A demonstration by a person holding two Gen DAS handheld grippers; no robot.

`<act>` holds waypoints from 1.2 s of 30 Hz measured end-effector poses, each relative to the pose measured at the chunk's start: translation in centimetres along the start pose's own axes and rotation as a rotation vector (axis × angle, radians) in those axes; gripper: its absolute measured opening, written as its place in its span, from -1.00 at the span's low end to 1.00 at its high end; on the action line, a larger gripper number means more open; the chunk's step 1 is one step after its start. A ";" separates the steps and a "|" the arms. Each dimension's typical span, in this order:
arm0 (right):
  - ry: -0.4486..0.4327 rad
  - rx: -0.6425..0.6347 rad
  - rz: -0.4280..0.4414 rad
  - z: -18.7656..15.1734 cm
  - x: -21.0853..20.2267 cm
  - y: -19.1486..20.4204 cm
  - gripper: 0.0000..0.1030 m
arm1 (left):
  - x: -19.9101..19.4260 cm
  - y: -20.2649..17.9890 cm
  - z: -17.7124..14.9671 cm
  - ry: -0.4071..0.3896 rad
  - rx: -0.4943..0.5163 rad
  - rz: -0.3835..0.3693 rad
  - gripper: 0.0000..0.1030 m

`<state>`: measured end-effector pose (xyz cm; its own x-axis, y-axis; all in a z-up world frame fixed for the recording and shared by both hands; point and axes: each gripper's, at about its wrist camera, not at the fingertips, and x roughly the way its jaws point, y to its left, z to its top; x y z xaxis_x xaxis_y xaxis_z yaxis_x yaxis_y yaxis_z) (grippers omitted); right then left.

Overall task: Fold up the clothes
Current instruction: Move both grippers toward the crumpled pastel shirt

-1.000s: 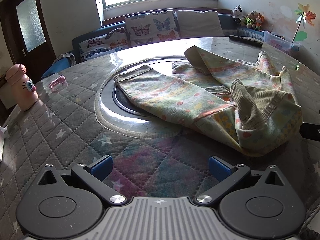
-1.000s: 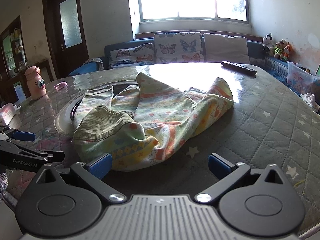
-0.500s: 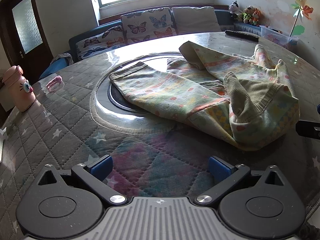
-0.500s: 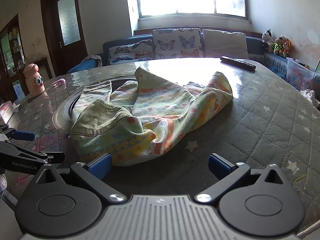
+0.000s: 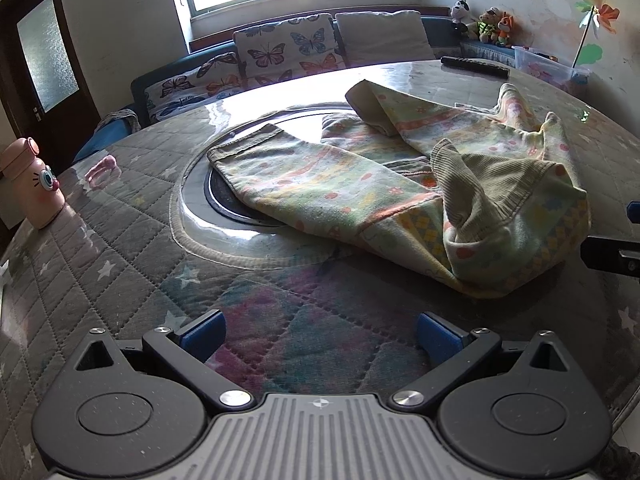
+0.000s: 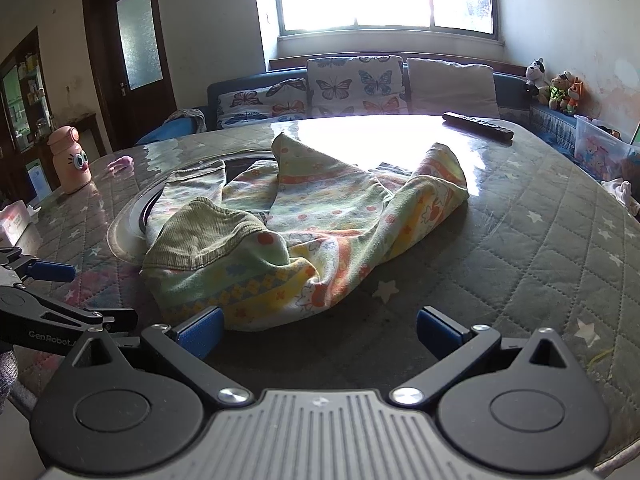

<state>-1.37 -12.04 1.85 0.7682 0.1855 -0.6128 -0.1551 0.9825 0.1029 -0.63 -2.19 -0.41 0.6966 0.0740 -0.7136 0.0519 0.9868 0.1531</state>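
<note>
The pants (image 6: pixel 304 236) lie crumpled on the table (image 6: pixel 540 240), partly over its round centre plate, untouched. My left tongs (image 5: pixel 320 334) and right tongs (image 6: pixel 318 330) hover spread and empty; next I must pinch the near waistband and flatten it.

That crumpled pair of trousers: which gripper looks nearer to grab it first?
Probably the right gripper: open, with the trousers bunched just before its fingertips. The left gripper, also open, faces bare table.
</note>
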 end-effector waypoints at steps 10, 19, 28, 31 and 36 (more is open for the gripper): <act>0.004 -0.001 0.004 0.0 0.2 0.1 1.00 | 0.1 -0.1 0.2 0.000 0.001 -0.005 1.00; 0.007 0.000 0.006 0.2 0.4 0.0 1.00 | 0.3 -0.1 0.4 0.001 0.003 -0.006 1.00; 0.010 -0.007 0.013 0.6 0.9 0.1 1.00 | 0.7 -0.1 0.7 0.004 0.005 -0.009 1.00; 0.012 -0.009 0.015 0.7 1.0 0.2 1.00 | 0.8 -0.1 0.8 0.005 0.006 -0.009 1.00; 0.016 -0.015 0.019 1.0 1.3 0.2 1.00 | 1.1 0.0 1.1 0.008 0.006 -0.008 1.00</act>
<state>0.23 -11.55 1.87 0.7551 0.2039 -0.6231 -0.1788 0.9784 0.1035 0.95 -2.23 -0.41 0.6908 0.0674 -0.7199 0.0617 0.9865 0.1515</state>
